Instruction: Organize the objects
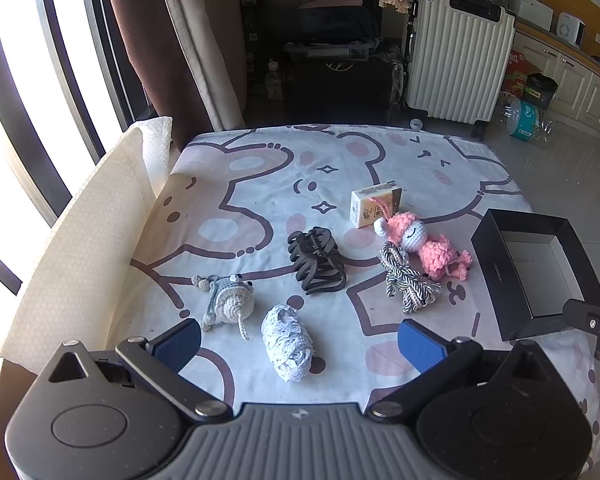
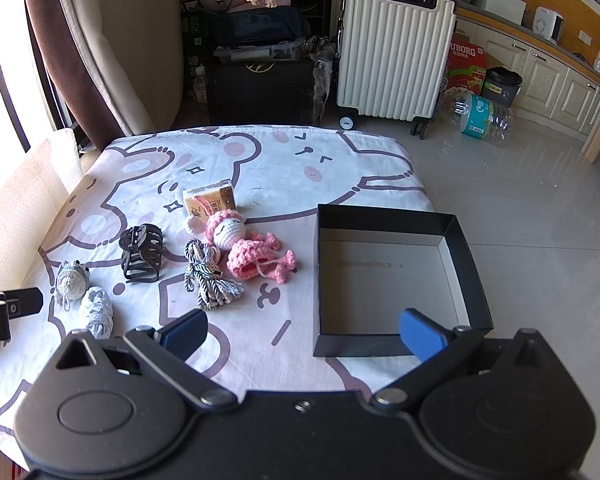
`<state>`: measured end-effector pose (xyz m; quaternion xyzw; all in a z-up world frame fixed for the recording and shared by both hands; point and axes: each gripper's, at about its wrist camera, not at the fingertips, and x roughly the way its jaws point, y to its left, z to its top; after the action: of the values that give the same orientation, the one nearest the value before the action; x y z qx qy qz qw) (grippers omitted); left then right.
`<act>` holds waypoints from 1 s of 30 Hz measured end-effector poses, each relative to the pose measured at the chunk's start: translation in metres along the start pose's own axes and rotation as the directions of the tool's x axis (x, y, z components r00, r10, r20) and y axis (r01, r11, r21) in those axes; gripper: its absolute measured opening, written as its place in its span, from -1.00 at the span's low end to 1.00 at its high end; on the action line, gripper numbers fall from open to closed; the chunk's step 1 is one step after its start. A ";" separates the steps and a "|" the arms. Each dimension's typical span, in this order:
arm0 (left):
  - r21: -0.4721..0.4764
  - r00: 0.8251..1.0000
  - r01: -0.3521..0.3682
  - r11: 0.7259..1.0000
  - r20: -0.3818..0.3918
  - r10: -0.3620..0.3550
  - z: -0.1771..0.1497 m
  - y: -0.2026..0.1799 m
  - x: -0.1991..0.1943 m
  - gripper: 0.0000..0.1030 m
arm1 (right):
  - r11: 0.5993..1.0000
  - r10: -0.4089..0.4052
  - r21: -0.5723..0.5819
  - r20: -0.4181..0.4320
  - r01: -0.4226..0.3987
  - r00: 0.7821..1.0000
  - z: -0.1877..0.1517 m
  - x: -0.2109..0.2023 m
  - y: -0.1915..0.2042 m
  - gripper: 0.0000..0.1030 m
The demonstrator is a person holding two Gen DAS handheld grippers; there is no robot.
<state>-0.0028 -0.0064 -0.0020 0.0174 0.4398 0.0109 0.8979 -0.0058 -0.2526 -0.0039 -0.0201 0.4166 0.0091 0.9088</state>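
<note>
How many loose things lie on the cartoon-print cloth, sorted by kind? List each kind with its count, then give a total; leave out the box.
Crochet toys: 2, the pink doll and the grey mouse
Yarn or cord bundles: 2, the white bundle and the striped cord
Hair claw clips: 1, black
Small cartons: 1, yellow
Total: 6

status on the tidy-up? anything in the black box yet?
Nothing done: the black box holds no items. Nothing in hand: the left gripper and right gripper are both open.

All six items are left on the cloth: pink crochet doll, small carton, black hair claw, striped cord bundle, grey crochet toy and white crochet roll.
</note>
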 end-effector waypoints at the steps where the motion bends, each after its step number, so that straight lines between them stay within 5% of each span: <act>1: 0.000 1.000 0.000 1.000 0.000 0.000 0.000 0.000 0.000 1.00 | 1.000 0.000 0.000 0.000 0.000 1.000 0.000 0.000 0.000 1.00; 30: 0.000 1.000 0.000 1.000 -0.001 0.000 -0.001 -0.003 0.000 1.00 | 1.000 0.000 0.004 -0.004 0.000 1.000 -0.001 0.001 0.000 1.00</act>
<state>-0.0033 -0.0090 -0.0023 0.0171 0.4401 0.0109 0.8977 -0.0062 -0.2529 -0.0056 -0.0181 0.4183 0.0083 0.9081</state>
